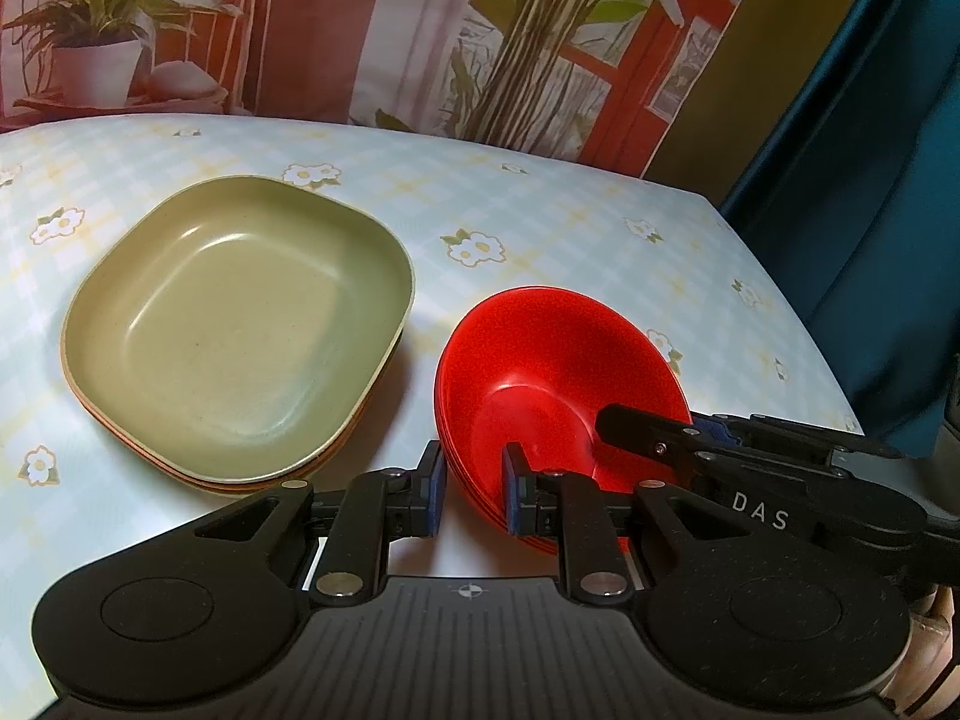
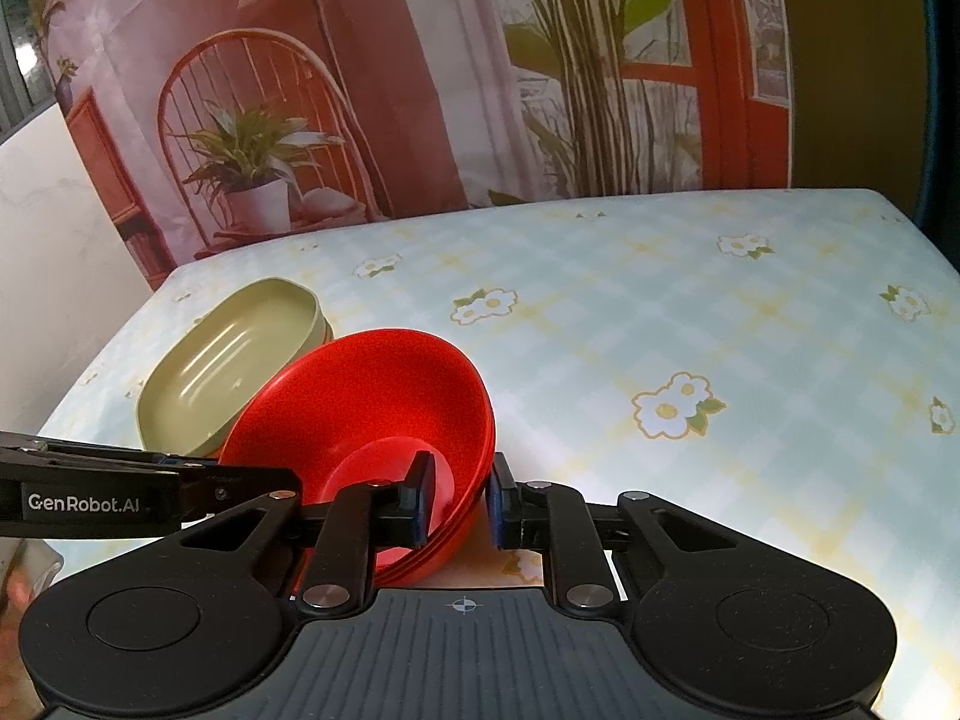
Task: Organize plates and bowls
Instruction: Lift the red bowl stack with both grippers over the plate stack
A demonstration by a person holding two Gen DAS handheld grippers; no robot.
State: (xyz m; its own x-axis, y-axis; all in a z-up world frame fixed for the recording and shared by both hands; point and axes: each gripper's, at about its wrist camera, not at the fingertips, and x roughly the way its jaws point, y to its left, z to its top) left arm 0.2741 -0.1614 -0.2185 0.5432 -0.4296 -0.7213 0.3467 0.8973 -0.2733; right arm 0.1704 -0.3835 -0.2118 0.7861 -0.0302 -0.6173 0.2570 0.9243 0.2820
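Note:
A stack of red bowls [image 1: 540, 360] [image 2: 372, 384] sits tilted on the flowered tablecloth [image 1: 540, 210] [image 2: 750, 330]. My left gripper [image 1: 474, 495] is shut on the stack's near rim, one finger inside the top bowl and one outside. My right gripper [image 2: 461, 501] clamps the opposite side of the rim the same way, with the bowl wall between its pads. Each gripper shows in the other's view: the right gripper [image 1: 609, 420] reaches in over the bowl's right side, the left gripper [image 2: 282, 483] from the left. A green square plate [image 1: 240, 330] [image 2: 234, 360] tops a stack of plates just left of the bowls.
The table's right edge drops off beside a dark blue curtain [image 1: 870, 180]. A printed backdrop [image 2: 420, 90] with plants and a chair hangs behind the table. A white panel [image 2: 48, 240] stands at the far left. Bare tablecloth stretches right of the bowls.

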